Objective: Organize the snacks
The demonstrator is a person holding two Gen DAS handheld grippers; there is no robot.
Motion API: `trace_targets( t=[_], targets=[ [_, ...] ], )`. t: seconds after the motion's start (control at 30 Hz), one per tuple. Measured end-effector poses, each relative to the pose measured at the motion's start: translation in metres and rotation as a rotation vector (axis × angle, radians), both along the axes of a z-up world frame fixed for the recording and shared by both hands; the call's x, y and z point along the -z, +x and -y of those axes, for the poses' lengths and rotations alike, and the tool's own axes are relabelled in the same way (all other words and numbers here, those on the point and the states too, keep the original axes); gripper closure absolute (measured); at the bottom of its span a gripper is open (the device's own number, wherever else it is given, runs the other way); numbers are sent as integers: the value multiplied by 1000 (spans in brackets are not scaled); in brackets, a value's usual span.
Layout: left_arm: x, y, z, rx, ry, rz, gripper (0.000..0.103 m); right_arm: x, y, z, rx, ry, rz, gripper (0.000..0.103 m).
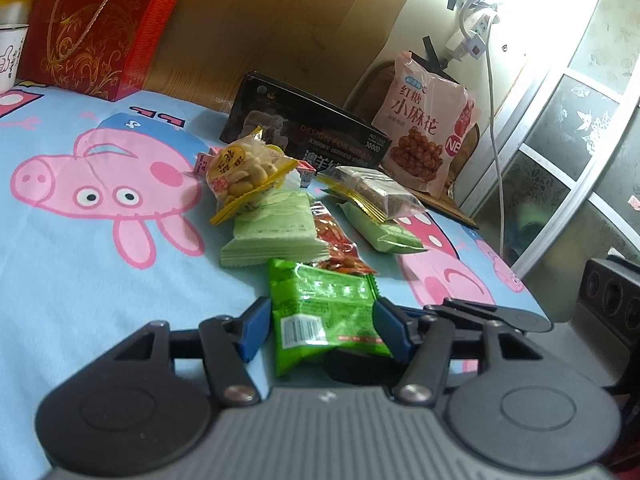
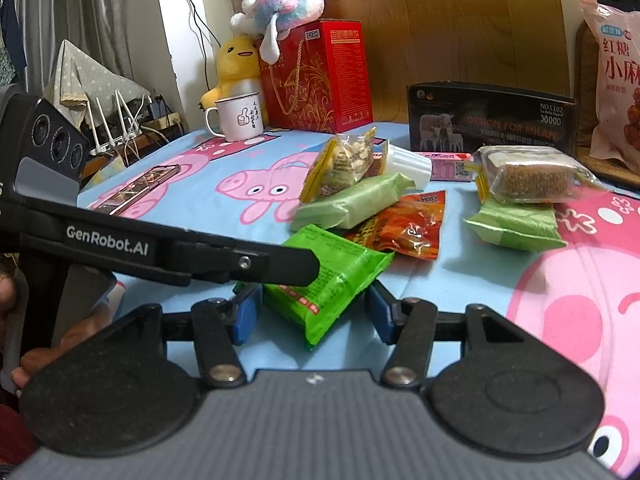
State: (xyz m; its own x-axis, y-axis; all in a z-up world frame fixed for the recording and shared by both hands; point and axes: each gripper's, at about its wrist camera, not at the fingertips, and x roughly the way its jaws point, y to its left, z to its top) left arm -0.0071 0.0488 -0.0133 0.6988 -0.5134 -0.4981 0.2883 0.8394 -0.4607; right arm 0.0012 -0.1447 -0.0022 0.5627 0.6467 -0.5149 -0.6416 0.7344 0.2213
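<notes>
A bright green snack packet [image 1: 324,312] [image 2: 332,280] sits tilted between the blue pads of my left gripper [image 1: 322,328], which is shut on its two sides. In the right wrist view the same packet lies between the pads of my right gripper [image 2: 312,312], whose tips touch its edges. One black finger of the left gripper [image 2: 280,266] crosses over the packet from the left. Just beyond lies the pile: a red packet [image 1: 336,240], two pale green packets [image 1: 276,232] [image 1: 384,228], a yellow peanut bag [image 1: 244,172] and a clear pack of bars [image 1: 376,192].
A black box [image 1: 312,132] and a big pink bag [image 1: 424,128] stand behind the pile. A red gift box [image 1: 100,28], a white mug [image 2: 238,118] and plush toys line the back left. A phone [image 2: 136,190] lies on the blue cartoon-pig cloth [image 1: 80,260].
</notes>
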Motion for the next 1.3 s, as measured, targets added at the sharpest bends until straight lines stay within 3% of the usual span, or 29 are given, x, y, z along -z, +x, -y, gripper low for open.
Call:
trace_targets(
  t=[1.1,1.3],
  targets=[
    [0,-1,0,0,4,3,45,0,-1,1,1,0,0,43],
    [-1,-1,1,-5,23,10,49,0,-1,0,1,-1,2,44]
  ],
)
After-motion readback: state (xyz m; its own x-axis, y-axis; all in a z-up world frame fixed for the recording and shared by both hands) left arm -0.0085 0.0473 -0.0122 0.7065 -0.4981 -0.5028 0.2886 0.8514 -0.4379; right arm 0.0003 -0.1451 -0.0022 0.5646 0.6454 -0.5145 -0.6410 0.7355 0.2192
